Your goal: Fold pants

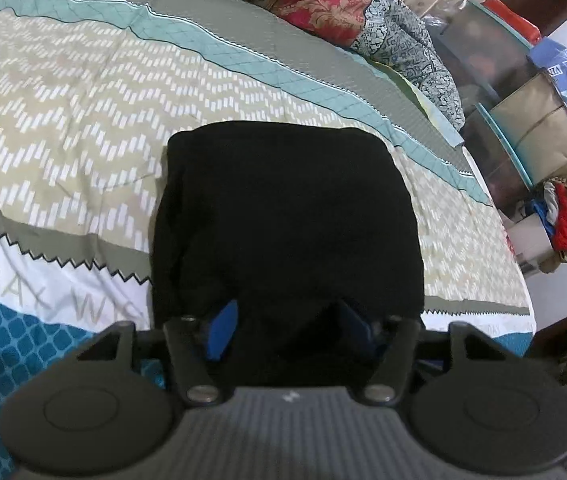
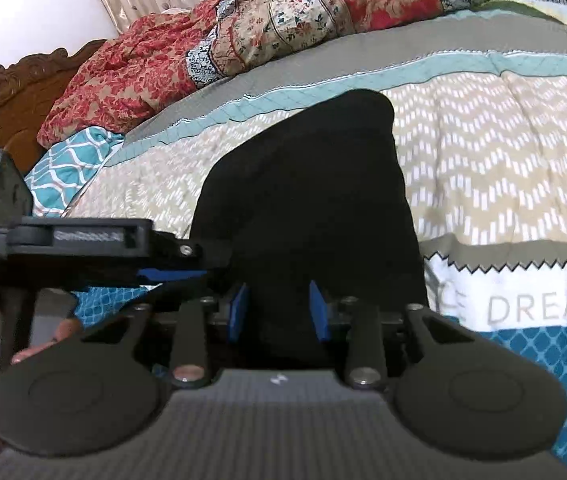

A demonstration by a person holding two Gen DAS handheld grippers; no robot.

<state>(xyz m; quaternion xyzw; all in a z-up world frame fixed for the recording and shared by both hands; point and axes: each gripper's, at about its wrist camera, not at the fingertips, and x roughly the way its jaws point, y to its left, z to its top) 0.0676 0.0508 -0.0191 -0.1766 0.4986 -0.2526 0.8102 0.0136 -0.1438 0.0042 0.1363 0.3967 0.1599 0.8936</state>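
Pants [image 1: 287, 216] lie folded compact on the bed [image 1: 83, 120]; your left tool [image 1: 289, 330] and right tool [image 2: 279, 312] straddle their 6 o'clock edge, jaws apart.

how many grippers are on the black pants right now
2. The right gripper sits at the pants' near edge, fabric between its blue pads. The left gripper works the same edge from the left; fabric covers its pads, so its grip is unclear.
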